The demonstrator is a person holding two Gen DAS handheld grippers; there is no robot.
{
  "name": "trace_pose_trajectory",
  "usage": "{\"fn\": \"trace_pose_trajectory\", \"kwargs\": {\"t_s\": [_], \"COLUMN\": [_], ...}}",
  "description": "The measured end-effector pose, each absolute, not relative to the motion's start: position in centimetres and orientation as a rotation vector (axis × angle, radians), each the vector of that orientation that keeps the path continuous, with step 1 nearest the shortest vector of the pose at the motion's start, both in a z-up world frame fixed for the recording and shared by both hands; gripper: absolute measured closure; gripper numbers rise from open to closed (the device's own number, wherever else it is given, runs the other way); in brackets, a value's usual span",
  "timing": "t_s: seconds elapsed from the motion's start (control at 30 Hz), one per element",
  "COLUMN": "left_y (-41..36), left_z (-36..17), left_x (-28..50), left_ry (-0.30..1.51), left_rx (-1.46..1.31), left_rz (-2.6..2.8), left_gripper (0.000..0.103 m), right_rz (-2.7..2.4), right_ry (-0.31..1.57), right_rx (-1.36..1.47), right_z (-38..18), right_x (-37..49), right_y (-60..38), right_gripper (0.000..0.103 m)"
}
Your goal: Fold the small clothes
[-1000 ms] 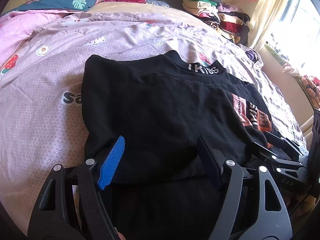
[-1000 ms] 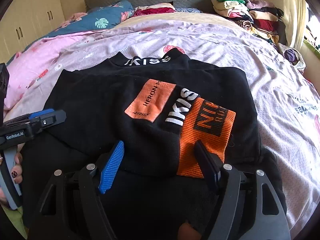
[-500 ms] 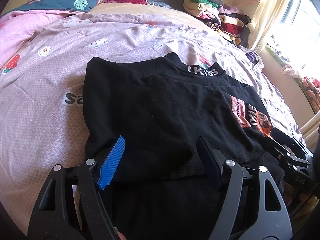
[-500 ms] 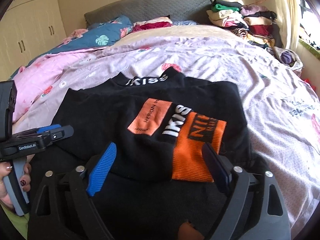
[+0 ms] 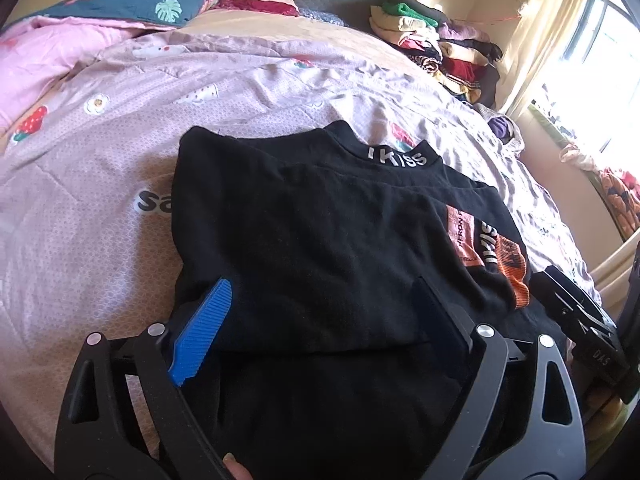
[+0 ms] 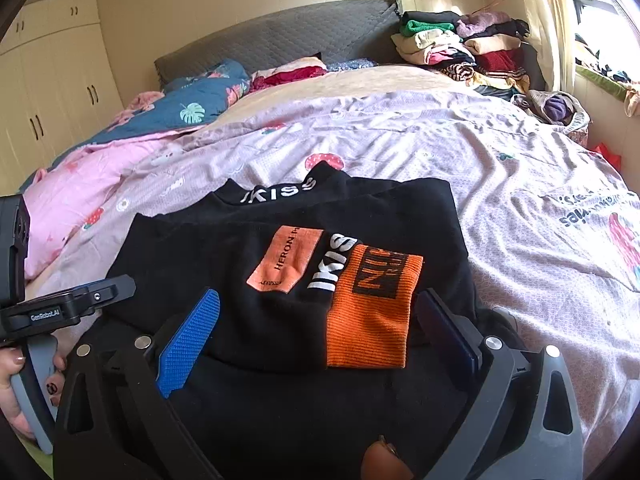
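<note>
My left gripper point(image 5: 320, 320) and right gripper point(image 6: 316, 328) tilted down over the black top point(image 5: 320, 248), jaws opening (pinching nothing), clothes pile point(image 6: 460, 48) beyond it.

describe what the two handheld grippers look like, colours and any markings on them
Each is black, with ribbed blue pads on two fingers held by silver bolts: the left gripper and the right gripper. Seen from the right wrist, the left one has a grey handle and white "GenRobot.AI" lettering; from the left wrist, the right one shows "DAS".

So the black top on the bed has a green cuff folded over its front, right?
Not green: the cuff folded over the black top is orange, as the right wrist view shows. The top does lie on the bed.
</note>
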State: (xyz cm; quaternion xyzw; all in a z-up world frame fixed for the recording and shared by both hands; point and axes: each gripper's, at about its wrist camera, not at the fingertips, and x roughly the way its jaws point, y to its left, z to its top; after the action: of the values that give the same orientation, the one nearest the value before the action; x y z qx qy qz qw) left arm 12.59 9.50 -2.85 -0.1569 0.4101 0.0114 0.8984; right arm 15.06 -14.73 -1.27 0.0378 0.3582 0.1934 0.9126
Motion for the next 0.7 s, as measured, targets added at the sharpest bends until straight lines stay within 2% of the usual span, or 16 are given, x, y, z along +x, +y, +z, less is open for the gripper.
{"fn": "trace_pose_trajectory", "kwargs": {"t_s": [0.13, 0.7], "left_y": [9.2, 7.5], "left_z": [-2.4, -0.6], "left_x": [12.4, 11.6], "left_ry": [0.842, 0.813], "left_rx": [-0.318, -0.287], "left_rz": [0.025, 0.018], "left_gripper": [0.010, 0.009], "right_rz": [0.406, 0.415], "right_ry": [0.724, 0.666], "right_rx": [0.087, 0.128], "right_z": [-0.9, 0.3], "right_x": [14.8, 13.4], "right_y": [-14.8, -15.8], "right_gripper": [0.004, 0.004]}}
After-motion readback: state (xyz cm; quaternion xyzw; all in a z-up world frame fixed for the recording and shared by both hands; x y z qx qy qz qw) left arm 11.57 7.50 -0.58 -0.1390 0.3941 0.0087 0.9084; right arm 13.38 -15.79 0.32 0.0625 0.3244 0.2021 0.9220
